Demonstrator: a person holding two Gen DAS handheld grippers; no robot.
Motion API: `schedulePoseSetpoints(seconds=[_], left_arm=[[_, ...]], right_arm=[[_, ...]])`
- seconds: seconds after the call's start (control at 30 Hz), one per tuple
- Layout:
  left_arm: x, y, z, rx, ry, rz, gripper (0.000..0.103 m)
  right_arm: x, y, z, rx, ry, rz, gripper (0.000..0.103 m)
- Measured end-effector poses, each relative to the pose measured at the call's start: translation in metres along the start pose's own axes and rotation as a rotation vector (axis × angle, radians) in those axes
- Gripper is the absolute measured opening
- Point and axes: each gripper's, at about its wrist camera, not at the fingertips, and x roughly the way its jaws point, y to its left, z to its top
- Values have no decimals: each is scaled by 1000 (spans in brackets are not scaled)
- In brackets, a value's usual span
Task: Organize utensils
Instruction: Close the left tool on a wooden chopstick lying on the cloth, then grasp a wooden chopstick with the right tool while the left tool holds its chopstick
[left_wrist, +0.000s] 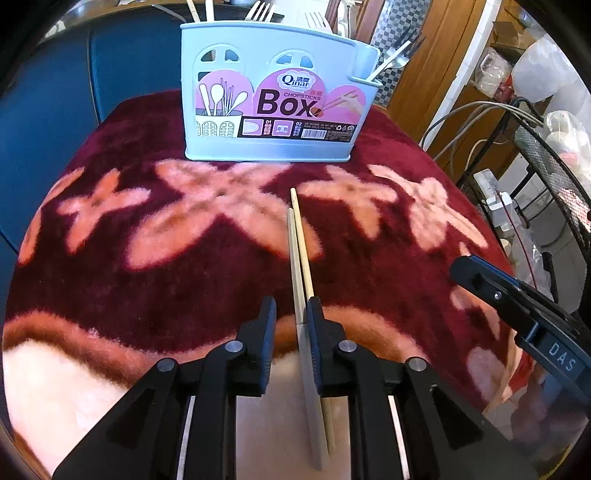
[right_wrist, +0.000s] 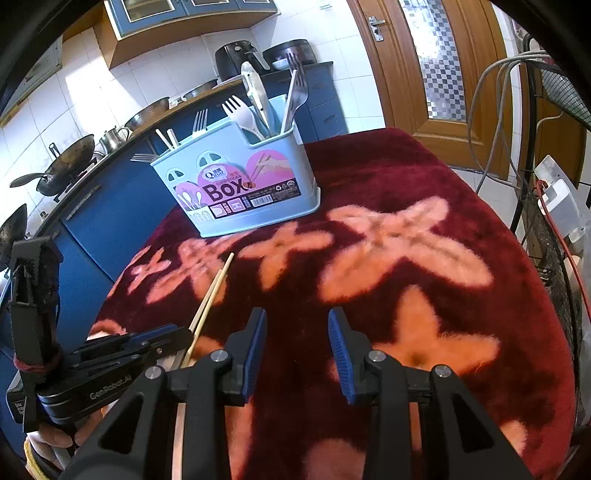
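A light blue utensil box stands at the far side of the table; it also shows in the right wrist view. It holds forks, spoons and chopsticks. Two pale chopsticks lie on the red floral blanket, pointing toward the box. My left gripper is open around their near ends, with the sticks against the right finger. The chopsticks also show in the right wrist view, beside the left gripper. My right gripper is open and empty above the blanket.
A blue kitchen counter with woks and pots runs behind the table. A wooden door stands at the back right. Cables and a wire rack are off the table's right edge.
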Motion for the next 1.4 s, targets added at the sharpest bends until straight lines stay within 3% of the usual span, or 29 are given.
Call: schedulePoseSetpoints(seconds=[0.9,1.13,1.2,1.4], left_arm=[[24,-4,32,32,18,75,15],[31,-2,36,29,28,67,11],[32,-2,37,31,25,62,5],[25,6,39,-22,-2,25,3]], right_arm=[[9,-4,-4,17,29,9,38],[10,-6,-4,19,31,14,38],[11,-6,-4,20,36,16,38],[13,-3,-2,12,49,23,38]])
